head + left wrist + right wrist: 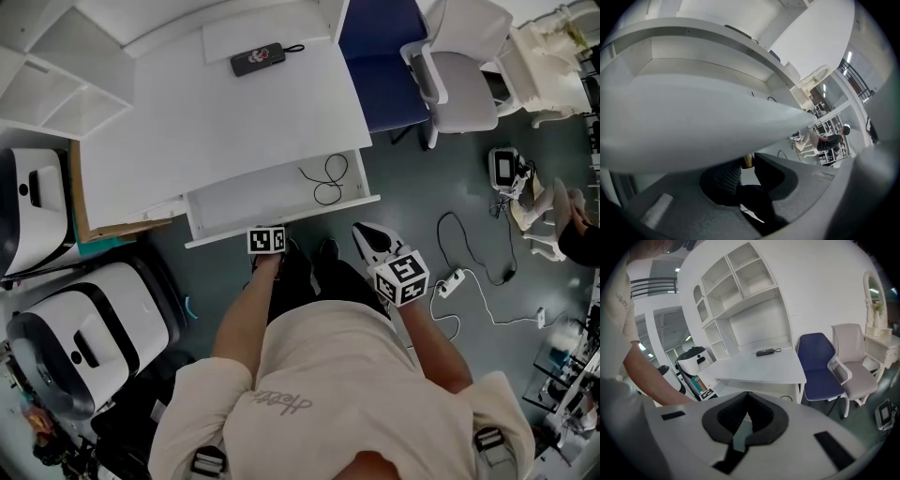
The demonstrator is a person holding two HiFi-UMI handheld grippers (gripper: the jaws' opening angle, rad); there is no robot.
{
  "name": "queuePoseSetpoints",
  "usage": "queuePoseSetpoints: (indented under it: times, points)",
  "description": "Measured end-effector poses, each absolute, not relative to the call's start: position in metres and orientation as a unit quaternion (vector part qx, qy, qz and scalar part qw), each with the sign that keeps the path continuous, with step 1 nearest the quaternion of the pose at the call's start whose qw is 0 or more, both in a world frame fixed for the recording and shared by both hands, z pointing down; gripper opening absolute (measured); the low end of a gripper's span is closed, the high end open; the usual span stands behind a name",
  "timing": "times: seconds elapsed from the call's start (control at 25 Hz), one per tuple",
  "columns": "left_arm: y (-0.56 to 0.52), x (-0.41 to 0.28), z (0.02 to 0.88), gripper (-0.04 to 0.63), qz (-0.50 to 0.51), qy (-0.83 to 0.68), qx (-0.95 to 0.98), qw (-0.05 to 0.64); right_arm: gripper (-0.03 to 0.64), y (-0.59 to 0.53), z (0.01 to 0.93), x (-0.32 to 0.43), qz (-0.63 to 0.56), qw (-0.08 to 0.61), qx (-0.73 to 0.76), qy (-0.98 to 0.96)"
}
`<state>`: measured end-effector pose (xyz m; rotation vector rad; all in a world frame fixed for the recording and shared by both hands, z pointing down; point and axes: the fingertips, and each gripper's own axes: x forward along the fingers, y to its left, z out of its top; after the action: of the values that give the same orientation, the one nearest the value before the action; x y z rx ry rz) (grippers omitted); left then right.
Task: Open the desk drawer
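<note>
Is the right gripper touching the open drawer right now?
Apart. The head view shows floor between the right gripper and the drawer.

cable (327,185) in drawer (244,202) (under desk (234,112))

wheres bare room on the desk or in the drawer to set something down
Most of the desk top in front of the remote is bare. The drawer is free at its left half; a cable fills its right end.
</note>
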<state>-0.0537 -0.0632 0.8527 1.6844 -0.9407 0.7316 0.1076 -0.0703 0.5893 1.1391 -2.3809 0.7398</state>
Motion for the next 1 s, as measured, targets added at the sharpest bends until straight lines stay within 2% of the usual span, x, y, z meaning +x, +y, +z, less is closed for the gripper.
queuePoseSetpoints:
  times: [1.0]
  points:
    - [-0.003,-0.043,0.856,0.097,0.329,-0.423,0.68,0.501,0.002,-0.03,0.611,0.137,0.275,0.199,0.352,-0.872]
